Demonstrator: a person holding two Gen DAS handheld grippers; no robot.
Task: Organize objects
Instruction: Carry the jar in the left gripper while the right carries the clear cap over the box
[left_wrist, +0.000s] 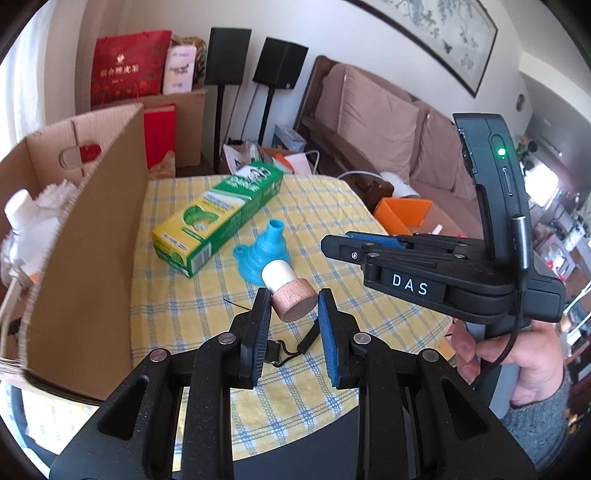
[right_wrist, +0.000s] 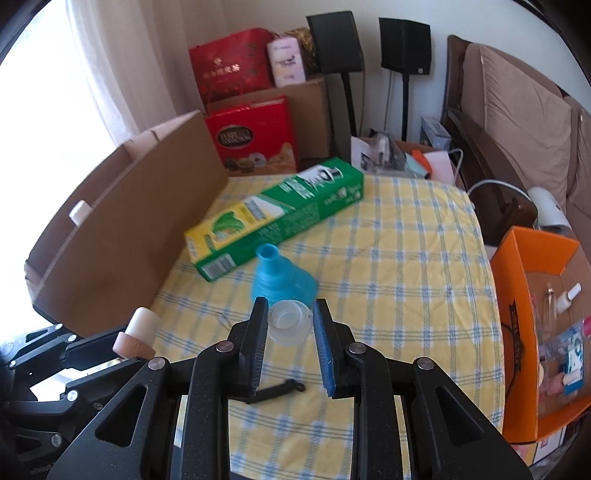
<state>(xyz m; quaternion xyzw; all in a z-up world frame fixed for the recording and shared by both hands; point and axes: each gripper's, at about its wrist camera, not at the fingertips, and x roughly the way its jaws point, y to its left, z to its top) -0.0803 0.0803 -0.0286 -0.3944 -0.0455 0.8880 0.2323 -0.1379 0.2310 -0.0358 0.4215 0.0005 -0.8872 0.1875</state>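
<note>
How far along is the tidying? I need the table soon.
Some white items already sit in the cardboard box. In hand: the left gripper holds a wooden-topped stopper, the right gripper a clear cap. Left on the table: green carton, blue funnel, black strap.

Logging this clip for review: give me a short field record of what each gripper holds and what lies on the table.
left gripper: shut on wooden-topped stopper
right gripper: shut on clear cap
table: yellow checked cloth
on table: green toothpaste box, blue funnel, small black strap
container: cardboard box at the table's left edge
</note>
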